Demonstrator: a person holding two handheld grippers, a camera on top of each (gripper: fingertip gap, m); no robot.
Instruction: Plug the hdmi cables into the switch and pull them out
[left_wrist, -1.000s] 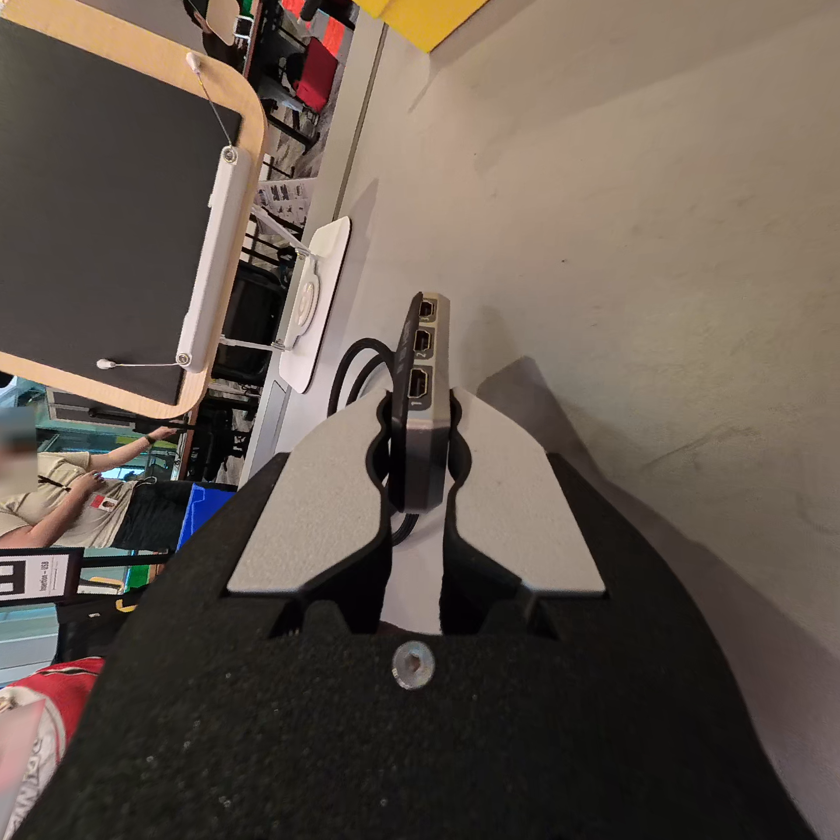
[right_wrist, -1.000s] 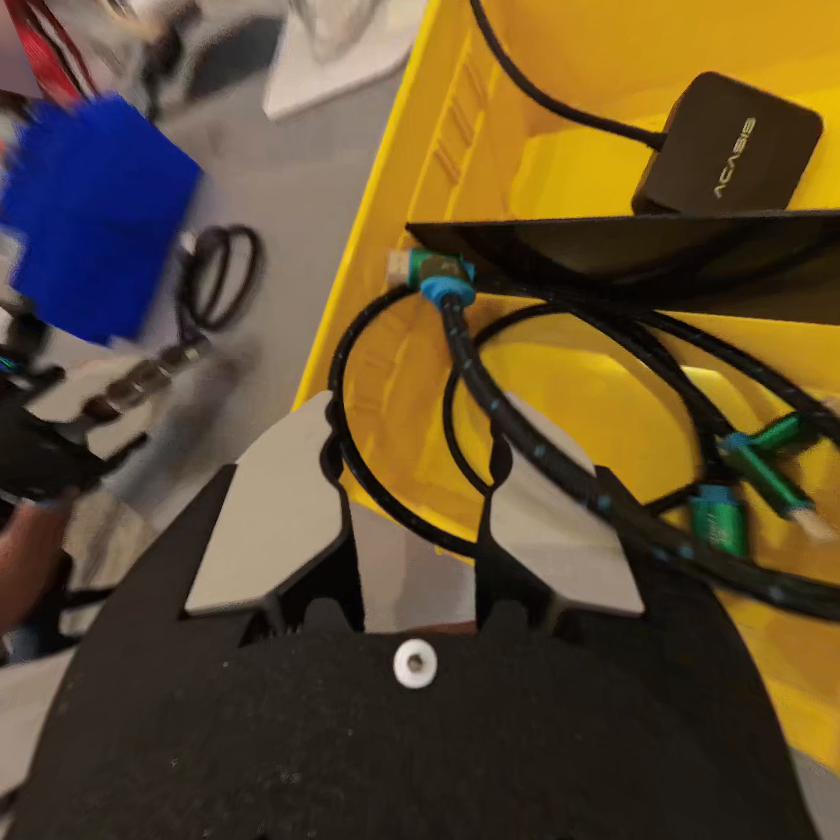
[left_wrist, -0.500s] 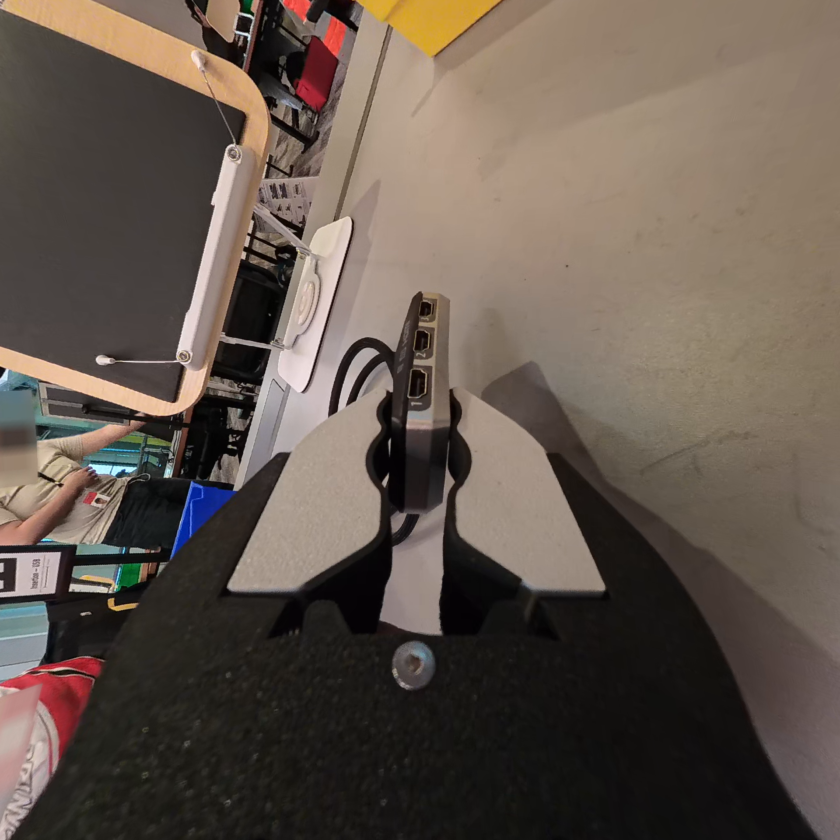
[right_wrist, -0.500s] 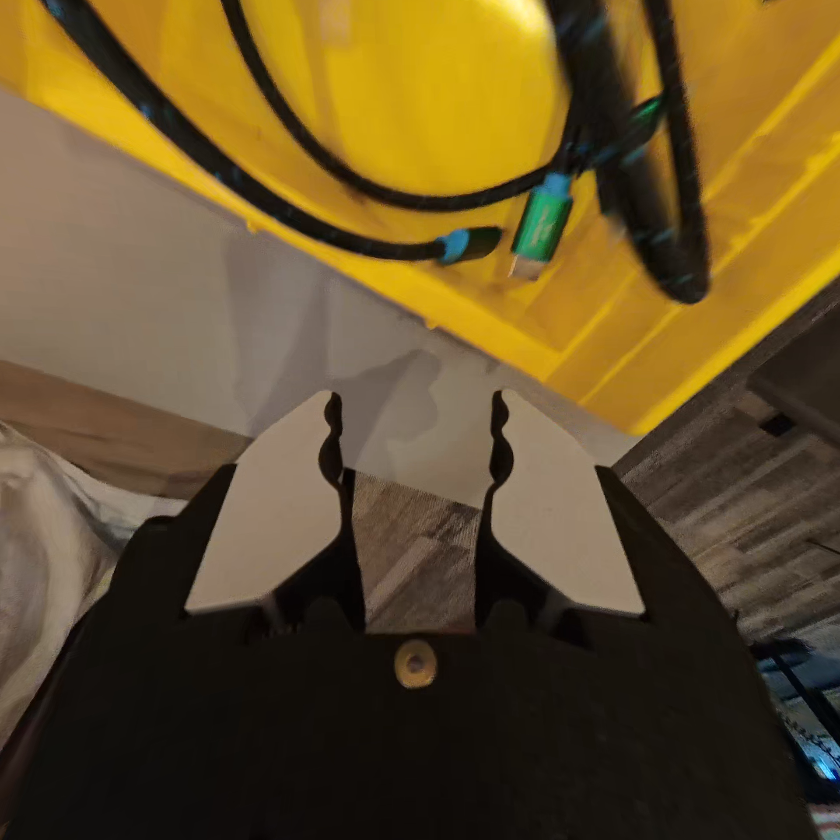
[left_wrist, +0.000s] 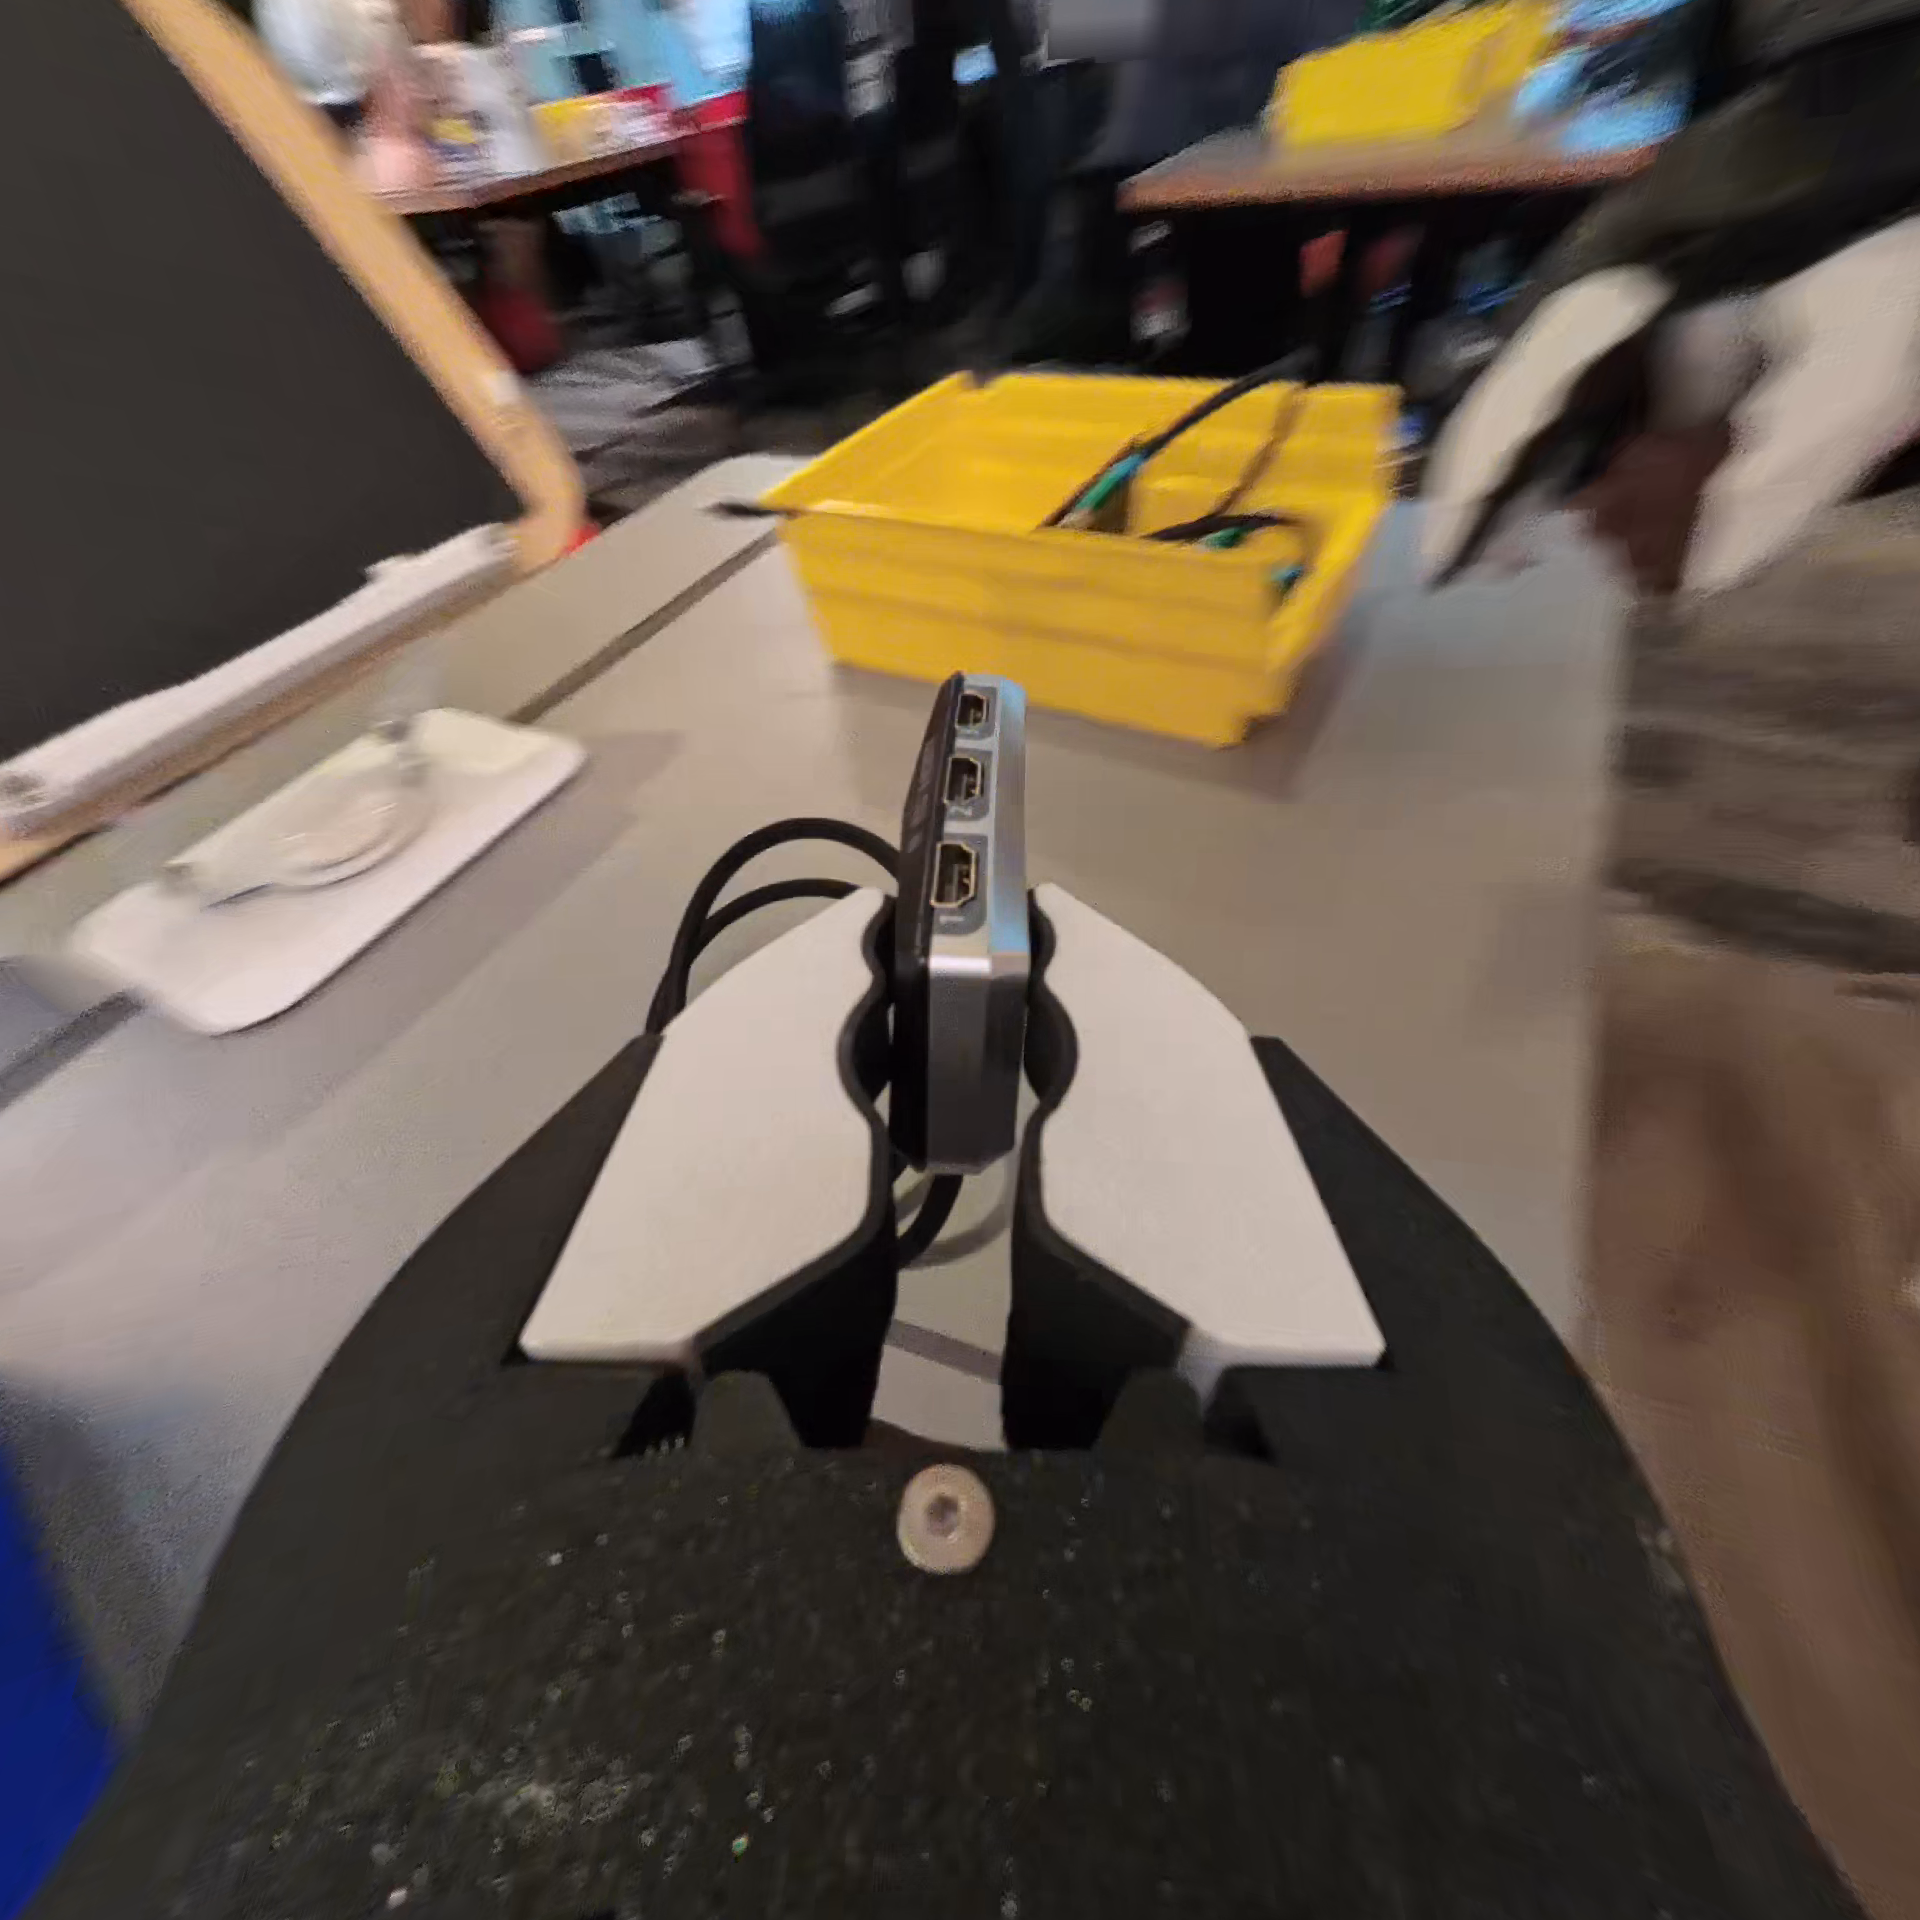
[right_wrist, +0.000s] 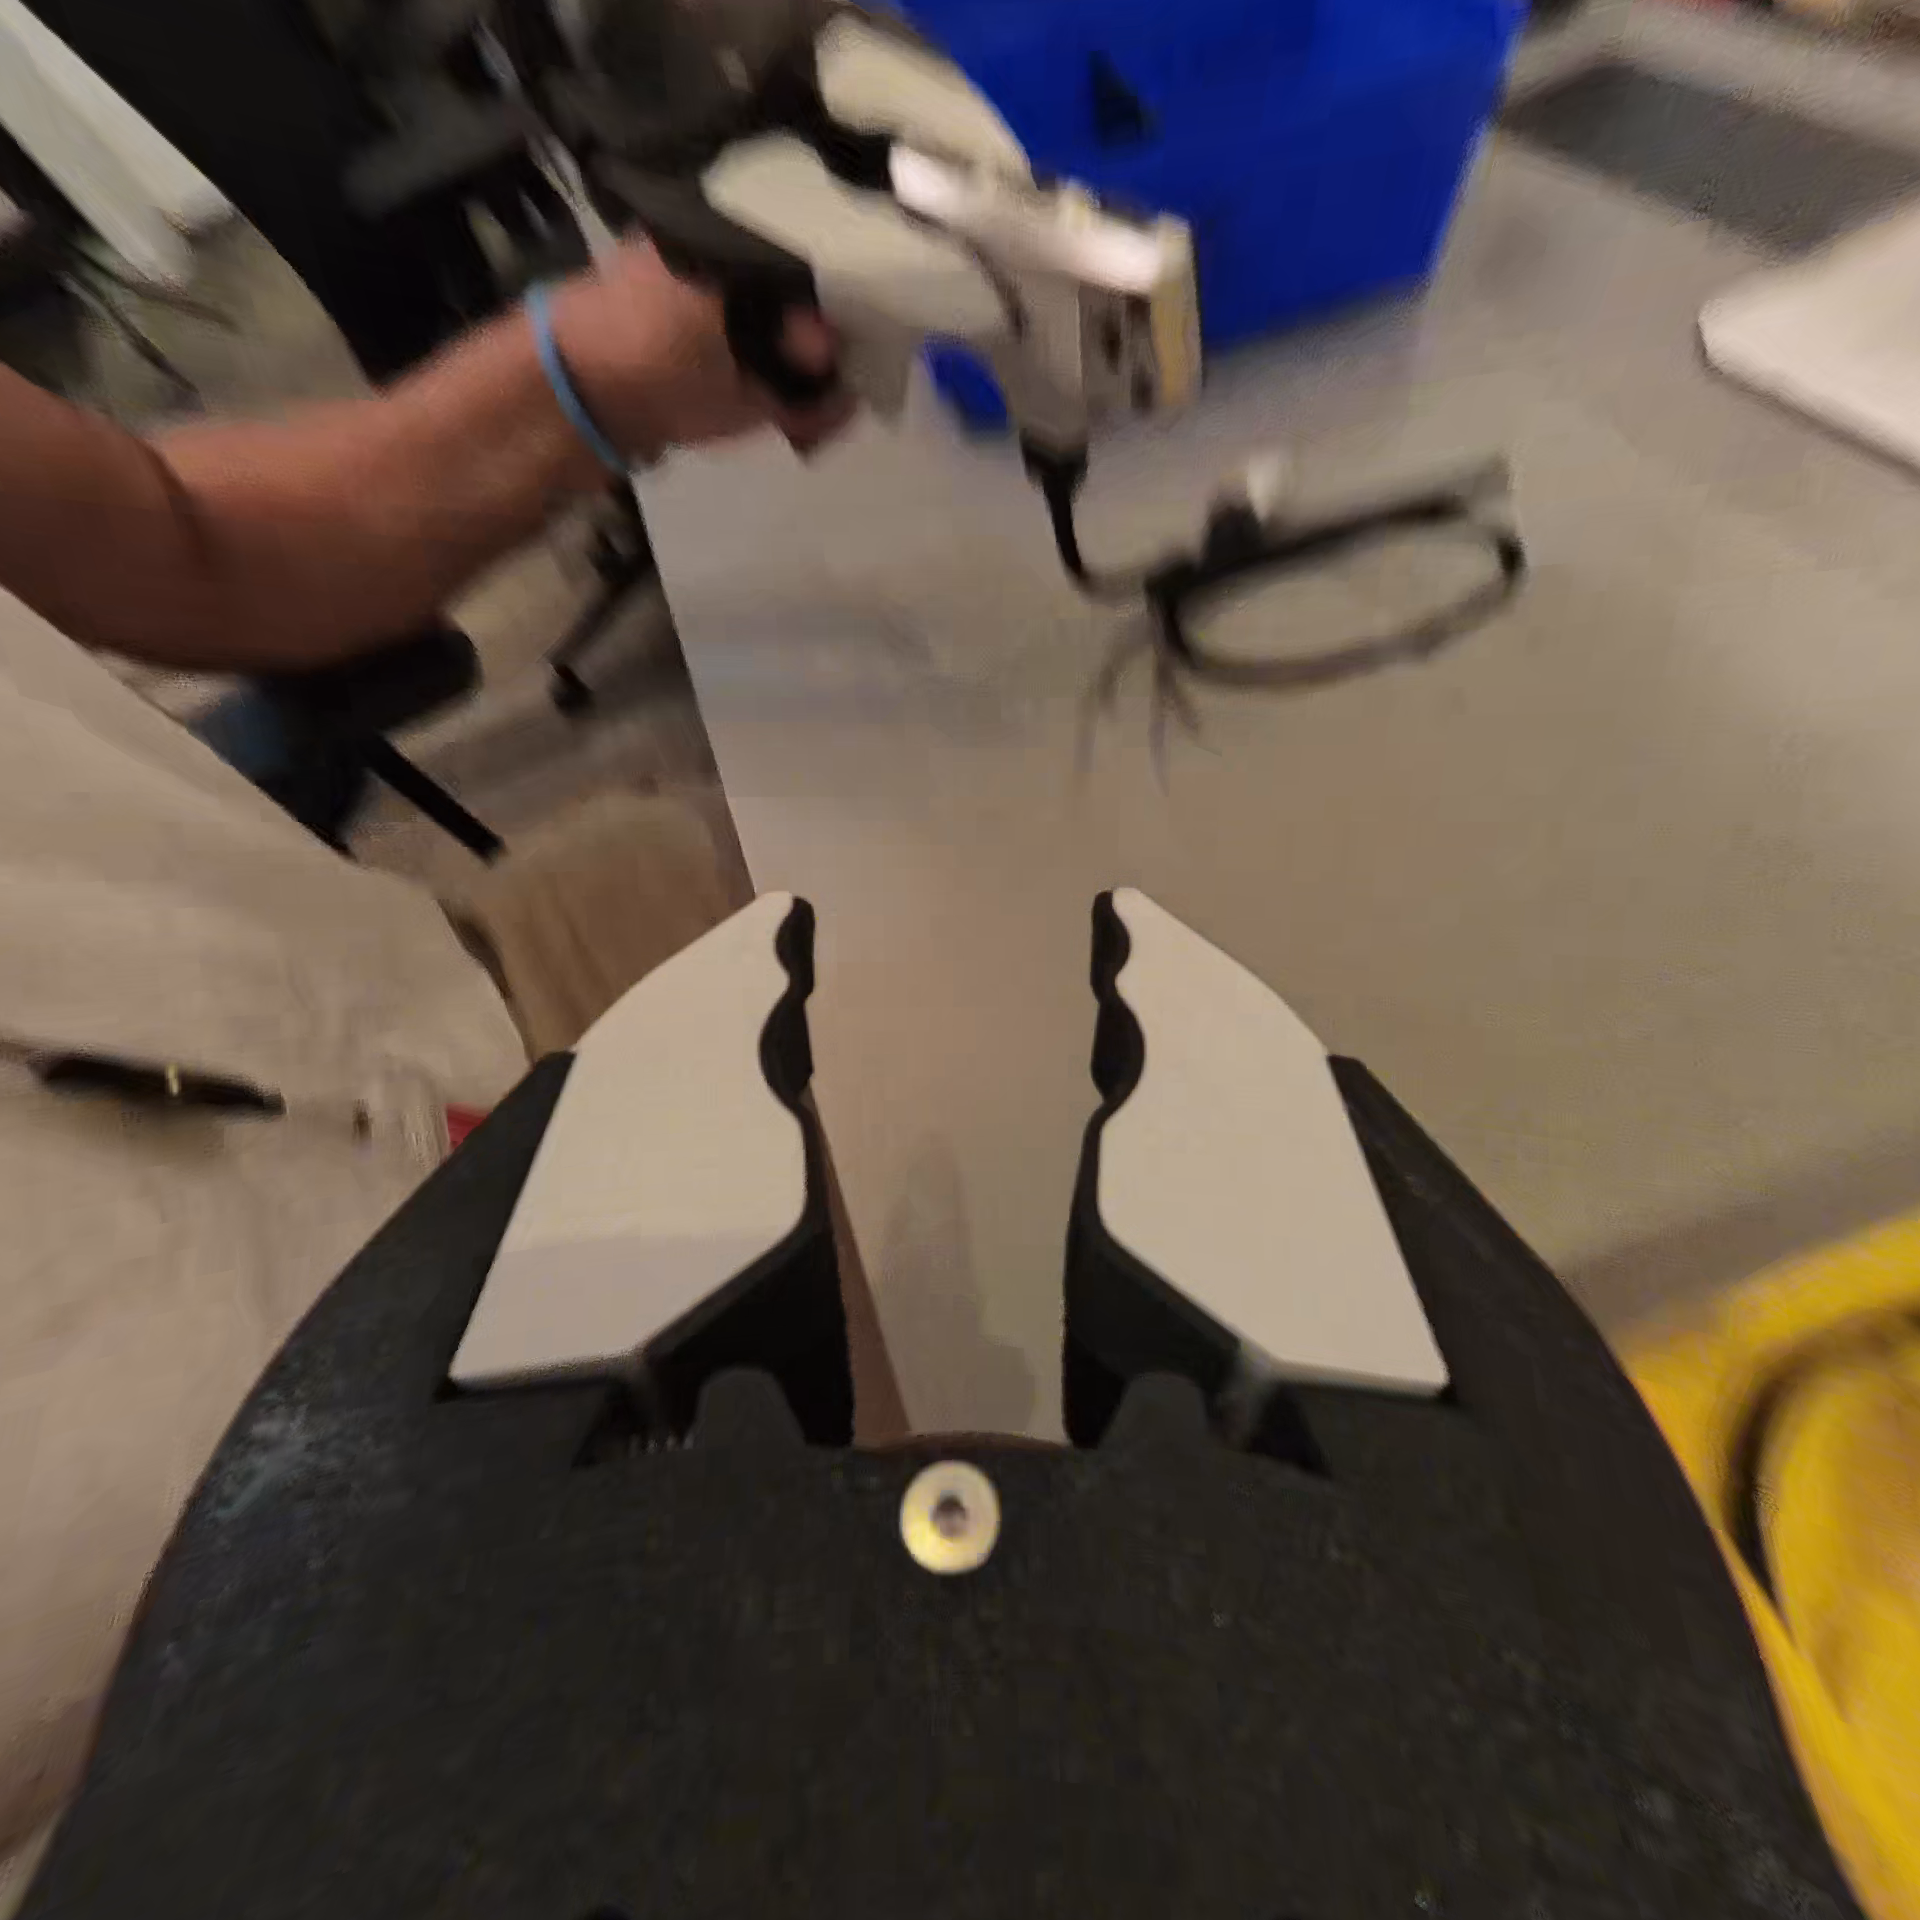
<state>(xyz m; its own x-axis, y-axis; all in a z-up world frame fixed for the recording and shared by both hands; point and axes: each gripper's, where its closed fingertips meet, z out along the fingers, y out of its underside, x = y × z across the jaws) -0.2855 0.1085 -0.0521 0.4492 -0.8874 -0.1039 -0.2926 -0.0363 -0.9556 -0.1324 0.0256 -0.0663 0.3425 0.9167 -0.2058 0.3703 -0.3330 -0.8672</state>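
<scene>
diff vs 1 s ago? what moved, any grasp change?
Right gripper swung away from the yellow bin and its cables to point across the table at the left gripper. Left view swung toward the bin. Unchanged: left clamped on switch, right open and empty, ports empty.

Left wrist view: slim metal HDMI switch (left_wrist: 961, 914) stands on edge at frame centre, clamped between left gripper (left_wrist: 958, 925) fingers. Looped black cable (left_wrist: 727, 894) just left of it. Yellow plastic bin (left_wrist: 1039, 613) behind, upper centre, braided cables (left_wrist: 1164, 457) inside. Flat white pad (left_wrist: 312, 894) on grey tabletop (left_wrist: 1299, 883), centre left.
</scene>
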